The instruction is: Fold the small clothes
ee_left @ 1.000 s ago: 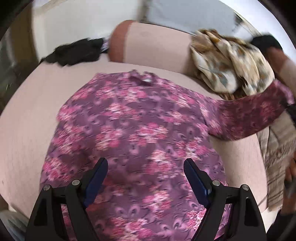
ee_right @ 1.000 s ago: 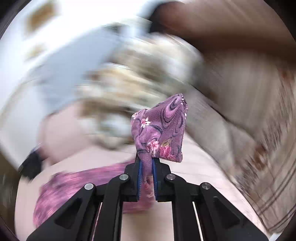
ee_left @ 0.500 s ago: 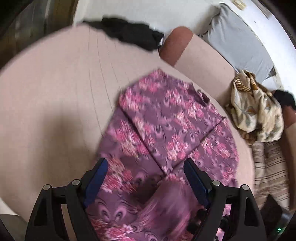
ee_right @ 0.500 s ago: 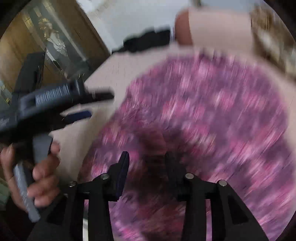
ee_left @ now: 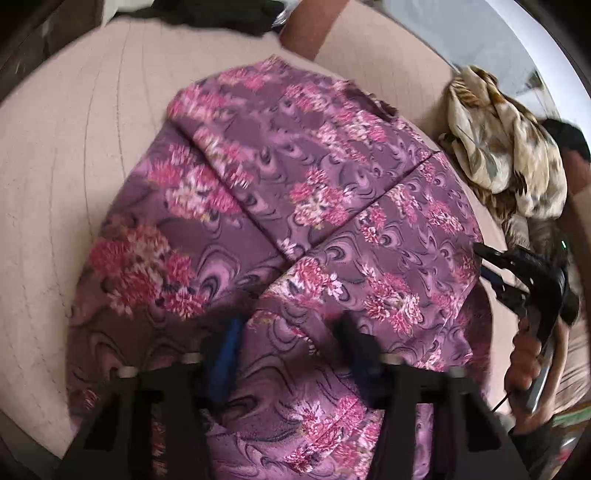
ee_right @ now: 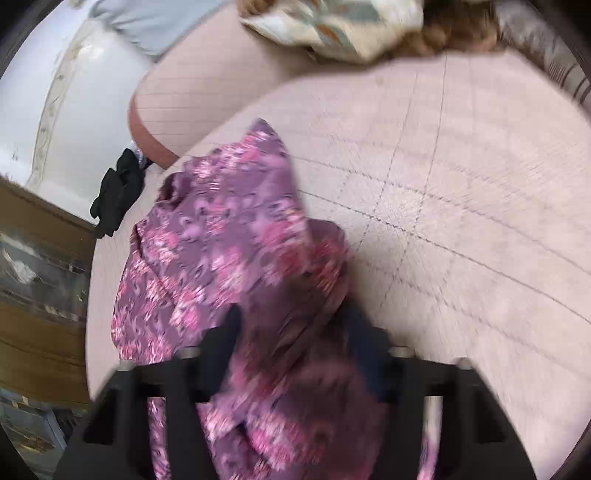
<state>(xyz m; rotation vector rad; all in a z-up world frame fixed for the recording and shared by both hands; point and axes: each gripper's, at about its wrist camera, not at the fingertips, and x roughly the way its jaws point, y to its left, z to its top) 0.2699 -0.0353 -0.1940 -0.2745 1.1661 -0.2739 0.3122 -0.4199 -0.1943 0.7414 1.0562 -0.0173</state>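
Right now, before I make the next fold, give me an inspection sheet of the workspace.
Surface: pale pink quilted bed cover, bare around the garment.
Job's things: purple floral-print top lying spread, both sleeves folded over its front, meeting in a V.
Clutter: crumpled cream-and-brown patterned cloth at the far right; black bundled garment at the far edge.
Grippers: left tool open, fingers straddling the top's fabric; right tool open over the top's right edge.
Cables: nothing seen.
Surroundings: pink bolster, grey pillow, wooden cabinet.
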